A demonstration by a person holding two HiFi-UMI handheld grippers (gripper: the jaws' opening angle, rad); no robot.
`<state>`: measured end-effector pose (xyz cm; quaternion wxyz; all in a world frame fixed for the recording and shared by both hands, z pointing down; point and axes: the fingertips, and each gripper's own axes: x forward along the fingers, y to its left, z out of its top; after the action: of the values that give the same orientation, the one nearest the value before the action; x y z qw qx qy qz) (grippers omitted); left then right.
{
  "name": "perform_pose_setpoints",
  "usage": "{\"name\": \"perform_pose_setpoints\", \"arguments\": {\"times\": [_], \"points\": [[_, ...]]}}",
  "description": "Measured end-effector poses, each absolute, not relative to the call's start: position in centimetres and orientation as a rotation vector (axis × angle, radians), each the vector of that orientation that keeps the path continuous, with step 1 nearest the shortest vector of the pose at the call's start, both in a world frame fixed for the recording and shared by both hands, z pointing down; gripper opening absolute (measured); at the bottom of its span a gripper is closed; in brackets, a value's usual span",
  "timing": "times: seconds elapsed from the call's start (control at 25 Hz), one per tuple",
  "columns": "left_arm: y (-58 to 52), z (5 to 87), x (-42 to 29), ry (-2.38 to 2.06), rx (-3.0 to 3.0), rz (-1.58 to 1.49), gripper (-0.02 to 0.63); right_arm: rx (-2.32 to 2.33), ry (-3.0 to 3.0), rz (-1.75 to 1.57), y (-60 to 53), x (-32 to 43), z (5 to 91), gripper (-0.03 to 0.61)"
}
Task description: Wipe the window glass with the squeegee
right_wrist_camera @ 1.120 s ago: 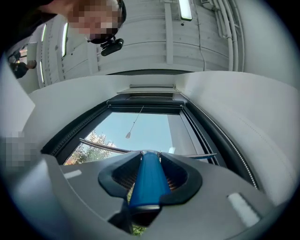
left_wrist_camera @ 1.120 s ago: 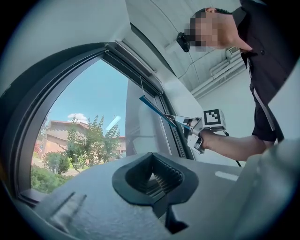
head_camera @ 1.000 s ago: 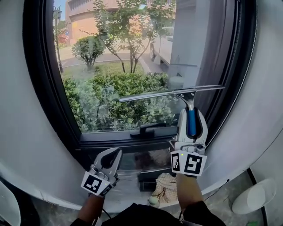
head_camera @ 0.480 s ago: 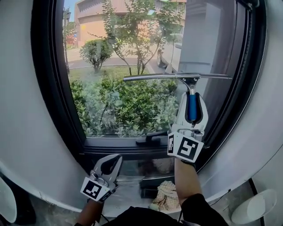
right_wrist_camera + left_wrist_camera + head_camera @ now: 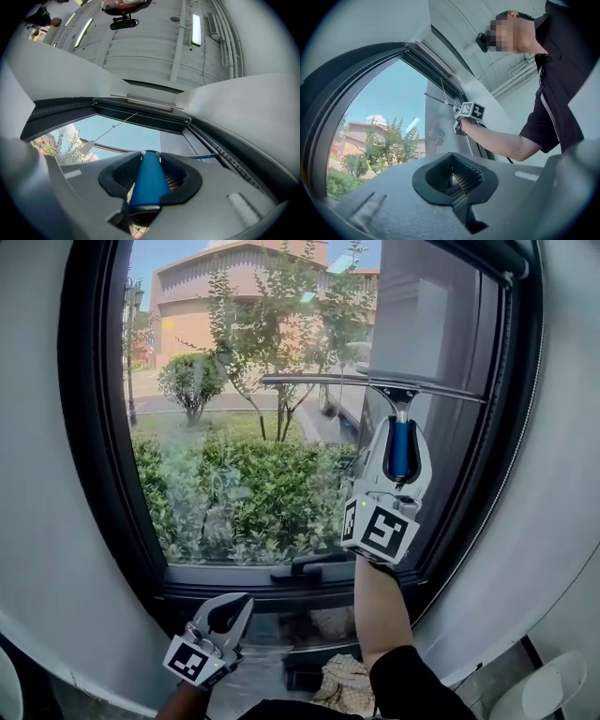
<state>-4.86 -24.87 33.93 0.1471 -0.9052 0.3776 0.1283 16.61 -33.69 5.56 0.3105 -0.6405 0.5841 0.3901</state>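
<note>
The squeegee has a blue handle (image 5: 401,448) and a long thin blade (image 5: 375,385) lying across the upper right of the window glass (image 5: 234,437). My right gripper (image 5: 400,439) is raised in front of the glass, shut on the blue handle (image 5: 147,180) from below. The blade (image 5: 110,149) runs just under the window's top frame (image 5: 140,112). My left gripper (image 5: 239,604) hangs low beneath the sill, jaws shut with nothing in them. From the left gripper (image 5: 454,176), the right gripper's marker cube (image 5: 471,111) shows high against the pane.
A dark frame (image 5: 94,427) rings the glass, with a window handle (image 5: 300,570) on its bottom rail. A crumpled cloth (image 5: 342,690) and a dark box (image 5: 309,673) lie below the sill. A blind cord with a toggle (image 5: 89,146) hangs near the blade.
My right gripper has carried the squeegee up the glass from the lower pane to the upper part. The left gripper has stayed low by the sill.
</note>
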Motion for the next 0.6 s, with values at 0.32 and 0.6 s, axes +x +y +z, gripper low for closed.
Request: {"name": "perform_pose_setpoints", "arguments": {"times": [0.32,0.6], "points": [[-25.5,33.7,-4.5,1.070,-2.603,0.322,-0.002,-1.640,1.524,0.996,-35.0,16.1,2.7,0.135],[-25.8,34.1,-4.5,1.075,-2.613,0.306,-0.002,-1.650,1.525,0.988,-36.4,16.2,2.9,0.135]]}}
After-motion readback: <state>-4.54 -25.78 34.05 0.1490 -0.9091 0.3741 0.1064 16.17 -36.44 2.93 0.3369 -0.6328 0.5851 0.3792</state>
